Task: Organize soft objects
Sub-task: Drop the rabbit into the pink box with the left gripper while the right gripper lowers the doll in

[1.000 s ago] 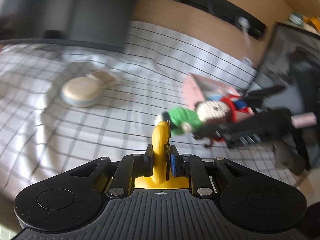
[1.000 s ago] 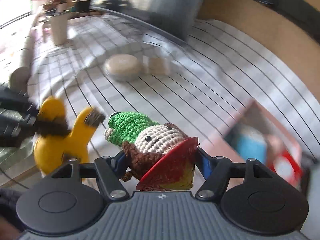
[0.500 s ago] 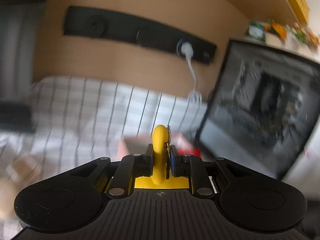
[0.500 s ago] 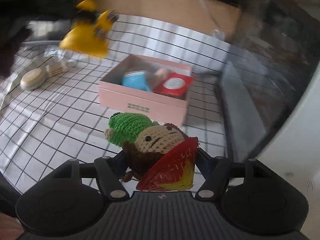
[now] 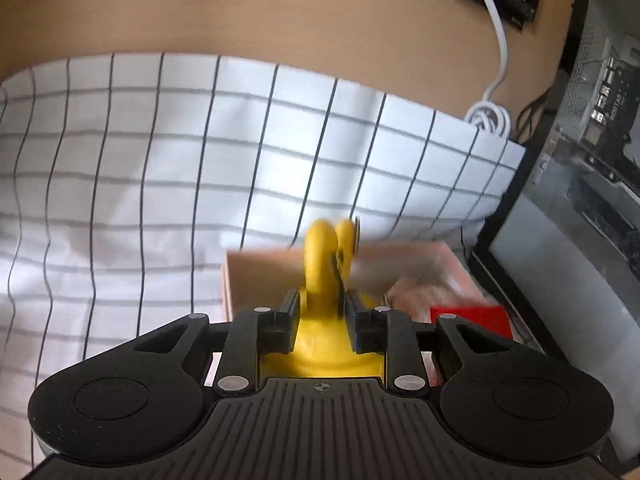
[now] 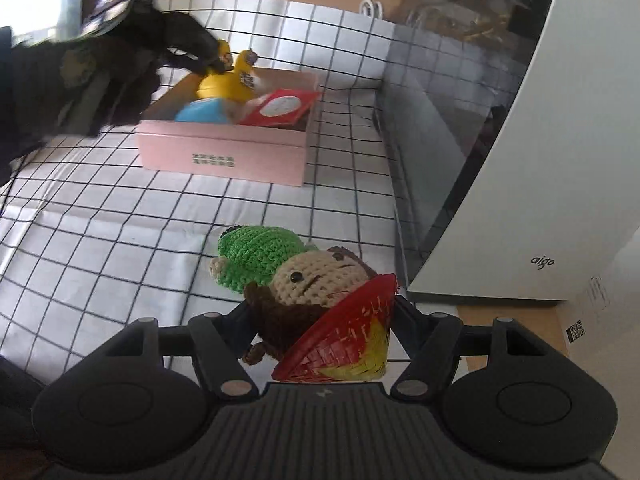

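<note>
The left gripper [image 5: 322,312] is clamped on a yellow duck toy [image 5: 322,276], holding it above the open pink box [image 6: 224,152]; in the right wrist view the duck [image 6: 226,80] hangs over the box's far left part, just beside a blue item [image 6: 202,112] and a red-covered item [image 6: 280,108] already inside. The right gripper [image 6: 324,332] is closed on a crocheted doll [image 6: 304,288] with a green body and a red-and-yellow conical hat, held over the cloth near the box's front wall and apart from it. The step in hand appears to be depositing the duck: lower it into the free space at the box's left part before opening the jaws, then bring the doll over the remaining space. The surface is a white tablecloth [image 5: 160,160] with a black grid, slightly wrinkled. Beyond it are a wooden wall panel [image 5: 280,12], a white cable [image 5: 496,40], and a computer case [image 6: 520,160] close beside the box.
</note>
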### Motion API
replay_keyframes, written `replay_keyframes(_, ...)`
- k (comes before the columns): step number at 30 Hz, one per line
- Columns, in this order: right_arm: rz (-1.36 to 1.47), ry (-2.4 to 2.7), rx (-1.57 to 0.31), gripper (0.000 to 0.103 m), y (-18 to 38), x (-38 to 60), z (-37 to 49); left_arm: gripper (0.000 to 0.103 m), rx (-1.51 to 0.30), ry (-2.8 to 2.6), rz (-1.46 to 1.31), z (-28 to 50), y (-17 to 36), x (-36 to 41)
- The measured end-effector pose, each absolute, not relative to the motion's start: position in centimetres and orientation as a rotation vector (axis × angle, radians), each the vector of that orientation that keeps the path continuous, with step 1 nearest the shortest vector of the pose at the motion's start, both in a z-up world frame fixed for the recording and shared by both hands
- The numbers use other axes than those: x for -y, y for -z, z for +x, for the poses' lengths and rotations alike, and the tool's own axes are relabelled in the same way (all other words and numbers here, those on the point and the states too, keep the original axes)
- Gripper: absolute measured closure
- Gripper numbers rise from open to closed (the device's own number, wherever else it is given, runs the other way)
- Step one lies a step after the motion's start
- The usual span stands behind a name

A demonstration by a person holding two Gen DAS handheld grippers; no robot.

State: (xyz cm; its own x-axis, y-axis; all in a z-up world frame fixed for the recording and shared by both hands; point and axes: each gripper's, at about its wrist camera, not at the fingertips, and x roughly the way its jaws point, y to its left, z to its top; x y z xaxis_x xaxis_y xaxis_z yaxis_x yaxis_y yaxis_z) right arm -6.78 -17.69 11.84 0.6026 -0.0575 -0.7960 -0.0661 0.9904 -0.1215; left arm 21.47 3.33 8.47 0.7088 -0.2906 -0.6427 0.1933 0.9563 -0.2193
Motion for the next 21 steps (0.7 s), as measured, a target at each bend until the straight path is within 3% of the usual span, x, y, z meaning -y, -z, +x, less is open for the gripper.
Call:
replay_keyframes(11, -0.087, -0.017, -0.701, 0.033, -16.6, 15.1, 3.8, 0.076, -0.671, 0.333, -0.202, 12.8, -14.0, -7.3)
replay_keyframes(16, -0.056, 0.193, -0.776, 0.033, -11.6, 11.9, 14.0, 0.076, -0.724, 0.374, -0.243, 6.3, -14.3, -8.6)
replay_keyframes(21, -0.176, 0.199, -0.836, 0.037, -8.0, 6.6, 15.8, 0.076, -0.775, 0.328, -0.229, 1.9, -13.9, -11.4)
